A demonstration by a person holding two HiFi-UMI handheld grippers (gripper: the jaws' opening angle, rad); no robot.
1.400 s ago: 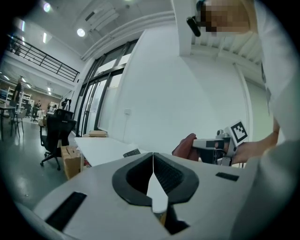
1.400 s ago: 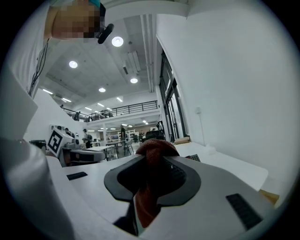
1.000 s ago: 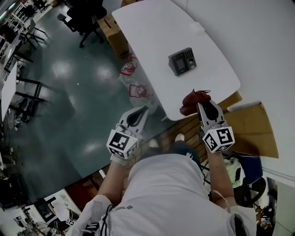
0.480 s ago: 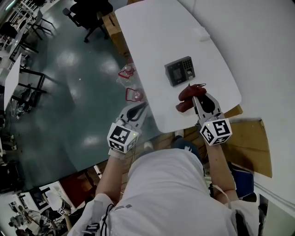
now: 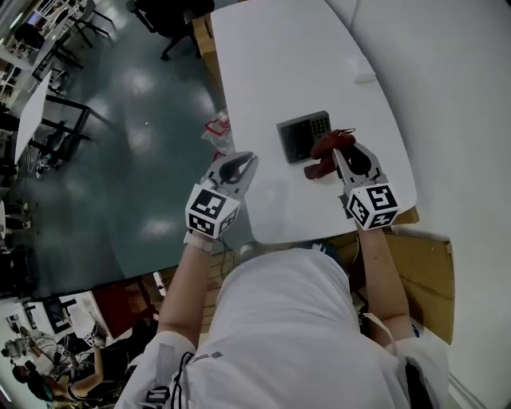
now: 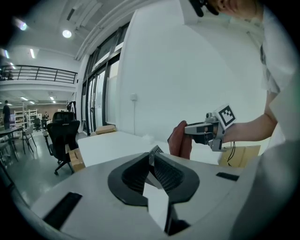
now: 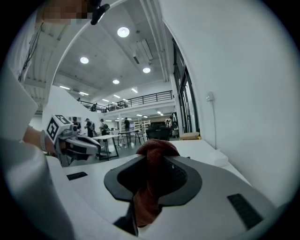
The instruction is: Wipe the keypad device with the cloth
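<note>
Large open hall, glossy grey-green floor point(image 5: 136, 152), desks and a black office chair point(image 5: 172, 12) far off. Along the right, a white table point(image 5: 271, 48) reaching away, with a cardboard box point(image 5: 201, 32) against its left side and a red-trimmed clear bag point(image 5: 217, 128) on the floor just beside. Flat on the table's nearer half, the keypad device point(image 5: 302, 136), dark screen on its left part, keys on its right. Clamped tight in the right claw point(image 5: 342, 150), a bunched dark-red cloth point(image 5: 322, 152), pinched between the jaws and bulging past the tips in the right gripper view. From above, cloth overlapping the device's near right corner; actual contact not certain. Shut and empty, the left claw point(image 5: 246, 164), jaws pressed together with nothing between them, poised over the table's left edge, apart from the device. Behind each claw a marker cube point(image 5: 211, 212), bare forearms running back to a white-shirted torso at the bottom of the head view.
</note>
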